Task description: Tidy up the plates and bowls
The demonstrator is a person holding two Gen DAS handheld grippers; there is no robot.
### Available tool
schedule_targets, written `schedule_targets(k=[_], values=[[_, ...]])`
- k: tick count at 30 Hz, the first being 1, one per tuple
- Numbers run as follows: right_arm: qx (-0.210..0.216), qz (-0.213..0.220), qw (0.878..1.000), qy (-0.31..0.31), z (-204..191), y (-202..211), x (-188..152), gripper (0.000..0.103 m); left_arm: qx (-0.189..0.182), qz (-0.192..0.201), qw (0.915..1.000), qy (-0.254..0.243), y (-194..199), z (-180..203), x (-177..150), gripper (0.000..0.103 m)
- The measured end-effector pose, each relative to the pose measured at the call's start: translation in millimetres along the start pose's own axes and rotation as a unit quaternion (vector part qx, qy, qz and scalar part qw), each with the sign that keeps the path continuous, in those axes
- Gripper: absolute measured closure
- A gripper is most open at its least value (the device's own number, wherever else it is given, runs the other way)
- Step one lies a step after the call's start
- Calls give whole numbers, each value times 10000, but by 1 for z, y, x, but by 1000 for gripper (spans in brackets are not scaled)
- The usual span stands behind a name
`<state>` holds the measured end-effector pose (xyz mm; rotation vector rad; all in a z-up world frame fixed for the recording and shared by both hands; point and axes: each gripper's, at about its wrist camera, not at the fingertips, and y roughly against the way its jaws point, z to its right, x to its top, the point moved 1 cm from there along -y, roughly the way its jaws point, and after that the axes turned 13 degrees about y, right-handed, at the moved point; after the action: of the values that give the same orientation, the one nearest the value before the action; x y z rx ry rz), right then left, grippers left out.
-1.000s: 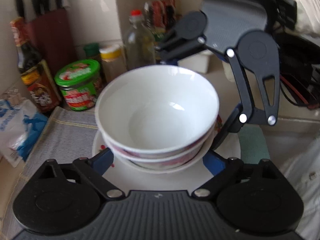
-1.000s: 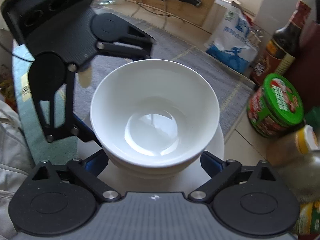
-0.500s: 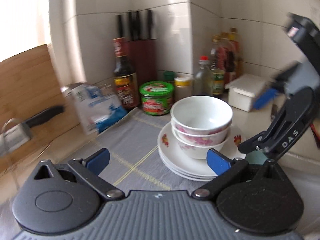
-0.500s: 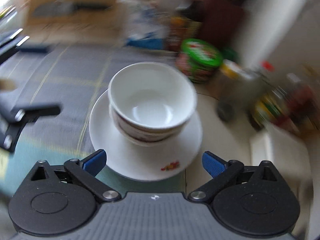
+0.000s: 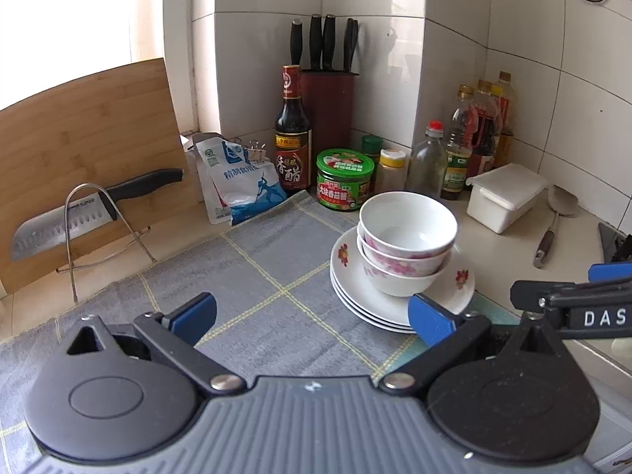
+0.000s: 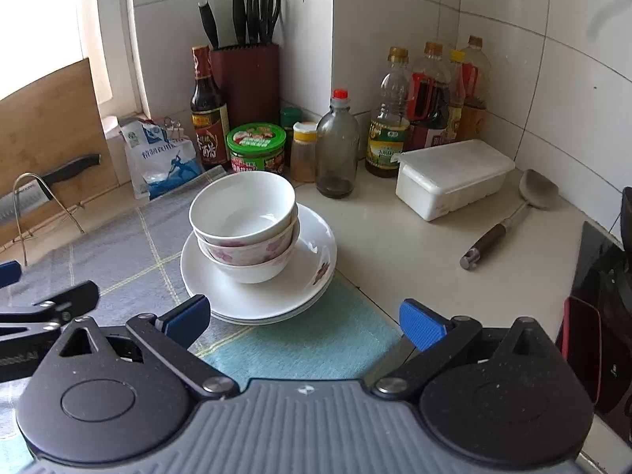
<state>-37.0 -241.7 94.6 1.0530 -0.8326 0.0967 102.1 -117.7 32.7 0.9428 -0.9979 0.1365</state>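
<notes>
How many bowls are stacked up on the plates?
3 bowls, nested in one stack on the plates: top bowl, middle bowl, bottom bowl. Another could hide inside.

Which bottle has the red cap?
The clear glass bottle standing beside the small yellow-lidded spice jar. The bottles in the corner have yellow or orange caps.

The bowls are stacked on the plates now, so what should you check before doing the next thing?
1. Bowls nested straight: not ok, the stack leans slightly.
2. Plates lying flat together on the cloth: ok.
3. Left gripper open and holding nothing: ok.
4. Right gripper open and holding nothing: ok.
5. Green-lidded jar clear of the stack: ok, apart.
6. More dishes waiting elsewhere: cannot tell.
</notes>
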Motion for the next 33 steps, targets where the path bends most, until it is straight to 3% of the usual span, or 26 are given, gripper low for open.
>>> schedule_targets(k=[33], values=[[20,195,9998,57,-7,14,2,0,94,175,9998,53,13,2,6,1]])
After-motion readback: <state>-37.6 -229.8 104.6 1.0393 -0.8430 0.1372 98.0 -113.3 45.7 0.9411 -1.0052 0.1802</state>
